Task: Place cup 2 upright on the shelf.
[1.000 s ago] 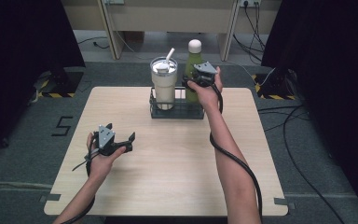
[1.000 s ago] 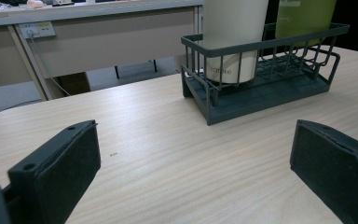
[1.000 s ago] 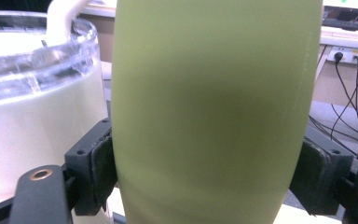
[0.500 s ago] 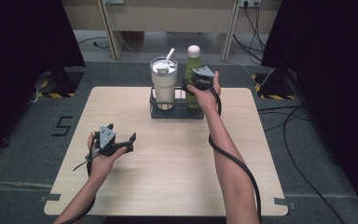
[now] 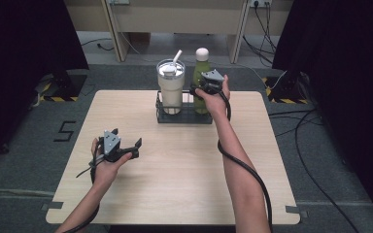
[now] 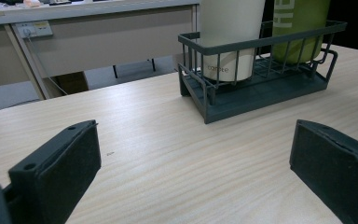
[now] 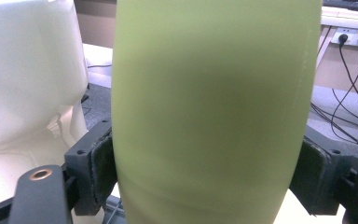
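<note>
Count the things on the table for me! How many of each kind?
Bottle (green, right gripper shut on it): 1
Tumbler (cream, with straw): 1
Rack (dark wire, holding both): 1
Total: 3

Right gripper (image 5: 200, 89) stretched far forward on a nearly straight arm, jaws clamped on both sides of a green bottle (image 7: 214, 112) — pads pressed flat against it. Left gripper (image 5: 135, 144) held low and near, forearm angled in from below, jaws spread wide and empty — pointing forward.
</note>
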A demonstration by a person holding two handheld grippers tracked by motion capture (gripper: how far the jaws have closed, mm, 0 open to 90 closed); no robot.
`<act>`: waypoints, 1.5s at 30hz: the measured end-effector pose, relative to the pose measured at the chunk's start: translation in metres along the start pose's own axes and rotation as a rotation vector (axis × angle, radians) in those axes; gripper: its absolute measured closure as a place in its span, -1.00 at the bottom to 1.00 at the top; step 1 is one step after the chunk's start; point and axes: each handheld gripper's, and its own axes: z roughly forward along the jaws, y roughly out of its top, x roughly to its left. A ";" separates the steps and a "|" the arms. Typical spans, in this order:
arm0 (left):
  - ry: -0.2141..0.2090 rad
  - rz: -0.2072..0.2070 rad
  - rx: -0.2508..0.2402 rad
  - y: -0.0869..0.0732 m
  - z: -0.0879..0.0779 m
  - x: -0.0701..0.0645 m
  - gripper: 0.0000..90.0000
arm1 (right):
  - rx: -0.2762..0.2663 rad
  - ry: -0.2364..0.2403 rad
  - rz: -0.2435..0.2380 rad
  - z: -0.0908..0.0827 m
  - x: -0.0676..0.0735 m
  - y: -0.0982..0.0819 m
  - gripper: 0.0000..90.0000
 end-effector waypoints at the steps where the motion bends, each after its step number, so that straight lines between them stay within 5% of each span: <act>1: 0.000 0.000 0.000 0.000 0.000 0.000 -0.98 | -0.002 0.000 0.000 0.000 0.000 0.000 -0.53; 15: -0.002 0.001 0.000 0.000 0.000 -0.001 -0.98 | -0.011 -0.002 0.036 0.001 -0.004 -0.002 -0.55; 25: -0.005 0.004 0.005 -0.001 0.000 -0.001 -0.98 | 0.013 0.024 0.020 -0.002 -0.005 -0.007 -0.74; 45: 0.000 0.007 0.003 -0.001 0.000 -0.002 -0.98 | -0.003 0.039 0.000 -0.026 -0.007 -0.009 -0.75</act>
